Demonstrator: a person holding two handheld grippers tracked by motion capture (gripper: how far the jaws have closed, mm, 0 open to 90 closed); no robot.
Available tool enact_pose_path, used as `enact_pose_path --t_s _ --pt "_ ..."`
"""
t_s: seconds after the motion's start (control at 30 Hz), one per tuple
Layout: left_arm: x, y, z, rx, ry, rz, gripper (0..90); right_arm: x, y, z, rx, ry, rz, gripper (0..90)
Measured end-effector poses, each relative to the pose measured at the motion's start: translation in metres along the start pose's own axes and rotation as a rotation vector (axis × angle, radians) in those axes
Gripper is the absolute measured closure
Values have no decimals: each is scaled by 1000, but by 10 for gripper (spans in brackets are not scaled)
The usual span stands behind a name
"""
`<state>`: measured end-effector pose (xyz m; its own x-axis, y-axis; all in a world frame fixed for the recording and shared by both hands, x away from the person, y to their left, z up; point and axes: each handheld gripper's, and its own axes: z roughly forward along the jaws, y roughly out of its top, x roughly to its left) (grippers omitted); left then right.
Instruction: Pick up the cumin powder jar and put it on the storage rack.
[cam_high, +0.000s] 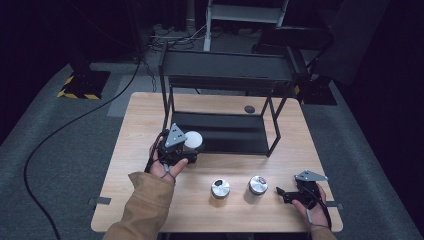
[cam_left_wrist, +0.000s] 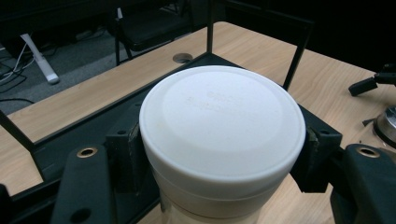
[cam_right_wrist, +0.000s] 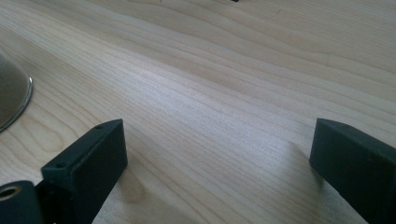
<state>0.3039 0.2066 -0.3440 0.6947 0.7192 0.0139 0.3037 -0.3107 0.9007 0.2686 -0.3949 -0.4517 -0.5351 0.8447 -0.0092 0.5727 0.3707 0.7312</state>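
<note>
The left gripper (cam_high: 186, 150) holds a jar with a white lid (cam_high: 193, 140) — its two black jaws press on the jar's sides just under the lid, one on each side. In the left gripper view the white lid (cam_left_wrist: 222, 122) sits right between the jaws, and the jar stands upright. The jar is at the near left corner of the black shelf rack (cam_high: 225, 70), just in front of the rack's low shelf (cam_high: 230, 132), which is bare. The rack's top shelf is too dark to see into. The rack stands on the far half of the wooden table (cam_high: 130, 145). On the near part of the table stand two small jars with shiny metal lids — one (cam_high: 220, 189) in the middle and one (cam_high: 258, 184) just to its right. They are close together but not touching, and both are shut. The right gripper (cam_high: 283, 192) rests low on the table at the near right, close to the right small jar. Its jaws are wide apart, and in the right gripper view there is just bare wood between them.
</note>
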Motion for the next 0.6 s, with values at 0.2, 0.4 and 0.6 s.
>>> enact_pose_path --t_s 0.2,0.4,0.6 --pt "4 10 6 3 17 4 332 0 0 0 0 0 0 41" --pt "12 18 14 11 17 -8 332 0 0 0 0 1 -1 41" --pt "16 26 24 23 31 -6 331 0 0 0 0 2 -2 41"
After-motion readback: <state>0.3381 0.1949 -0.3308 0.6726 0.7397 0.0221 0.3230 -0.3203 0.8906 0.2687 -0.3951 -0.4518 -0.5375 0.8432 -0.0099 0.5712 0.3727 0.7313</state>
